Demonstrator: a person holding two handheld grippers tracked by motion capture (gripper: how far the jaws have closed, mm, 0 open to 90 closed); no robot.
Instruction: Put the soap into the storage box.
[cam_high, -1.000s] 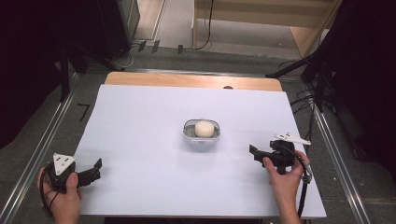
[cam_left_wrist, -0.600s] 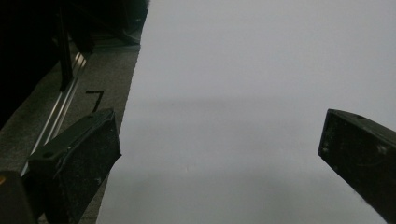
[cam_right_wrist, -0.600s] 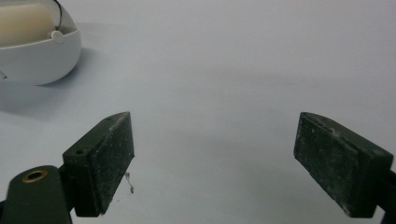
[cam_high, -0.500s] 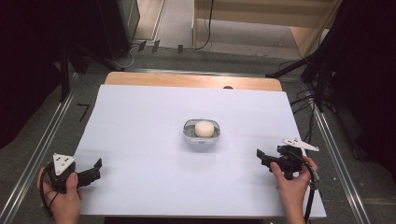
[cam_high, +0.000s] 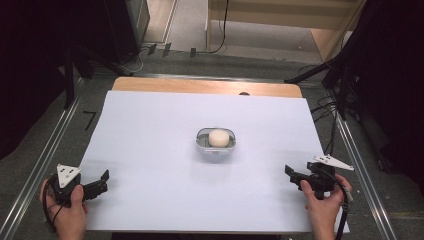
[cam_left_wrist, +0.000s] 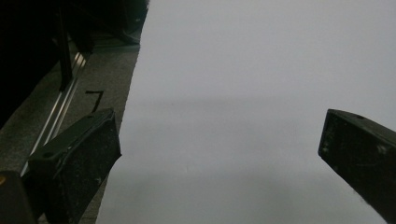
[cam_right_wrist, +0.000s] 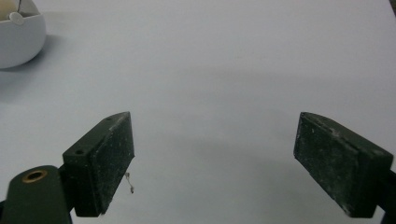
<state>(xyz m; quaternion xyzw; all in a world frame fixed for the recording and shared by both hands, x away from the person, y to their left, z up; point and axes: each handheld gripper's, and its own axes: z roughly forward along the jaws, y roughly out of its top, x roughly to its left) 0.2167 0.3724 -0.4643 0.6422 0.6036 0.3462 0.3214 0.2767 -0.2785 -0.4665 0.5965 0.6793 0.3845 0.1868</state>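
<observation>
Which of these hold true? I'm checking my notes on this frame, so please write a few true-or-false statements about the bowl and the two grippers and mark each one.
1. The bowl stands near the middle of the white table cover. True.
2. The bowl is empty. False: a pale round thing lies in it.
3. The left gripper is shut on the bowl. False: its jaws stand wide apart at the near left corner of the cover, far from the bowl.
4. The right gripper is open, with nothing between its jaws. True.
5. Both grippers touch each other. False: they are at opposite sides of the table, each in its own hand.
</observation>
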